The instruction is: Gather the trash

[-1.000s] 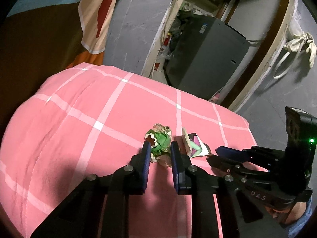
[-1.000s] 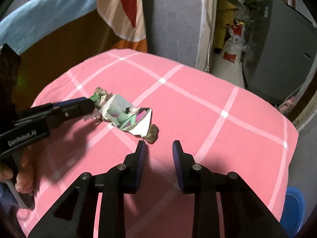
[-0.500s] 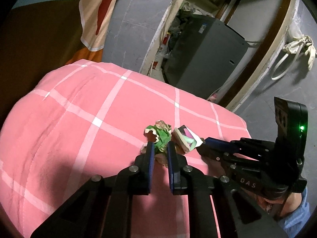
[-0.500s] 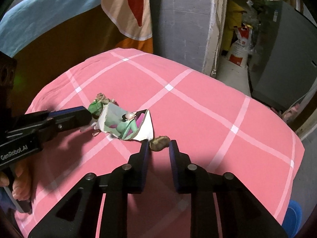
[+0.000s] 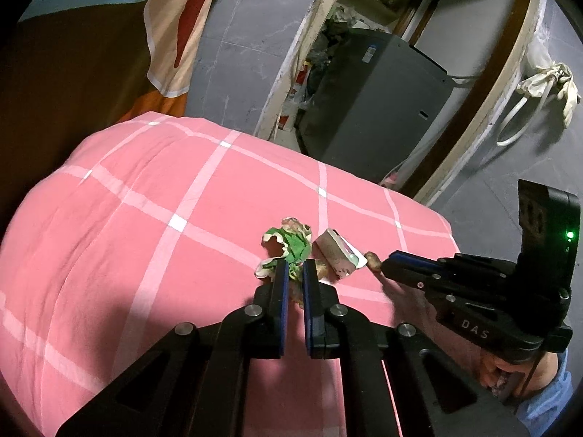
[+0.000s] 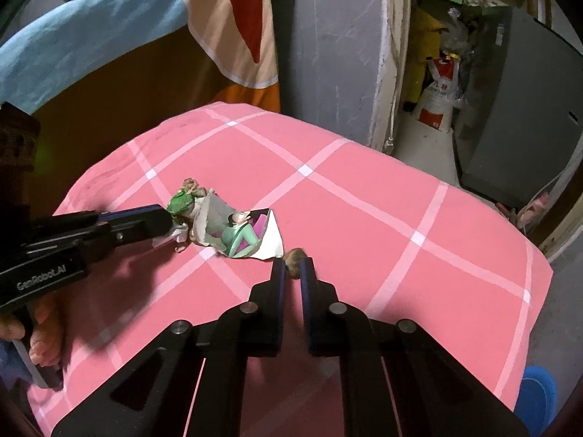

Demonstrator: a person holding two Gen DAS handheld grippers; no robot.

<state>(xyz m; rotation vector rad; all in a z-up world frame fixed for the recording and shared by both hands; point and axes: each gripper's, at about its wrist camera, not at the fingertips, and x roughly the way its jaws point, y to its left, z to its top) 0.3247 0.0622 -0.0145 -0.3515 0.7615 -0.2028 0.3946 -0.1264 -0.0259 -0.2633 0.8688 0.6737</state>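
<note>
1. Legible markings: "DAS" on the body of the right gripper (image 5: 386,267) at the right of the left wrist view; "GenRobot.AI" on the left gripper (image 6: 165,218) at the left edge of the right wrist view. A white-and-red sack (image 6: 439,100) in the upper right doorway bears red print, unreadable.
2. Trash lies mid-frame on the pink checked bedcover (image 5: 145,218): a crumpled green wrapper (image 5: 289,245), a torn printed paper (image 6: 242,235) showing a green-clad cartoon figure, and a small brown lump (image 6: 294,256), all close together.
3. Left gripper: fingers clenched on the green wrapper.
4. Right gripper (image 6: 290,267): fingers nearly together, pinching the brown lump, just beside the printed paper's white edge.
</note>
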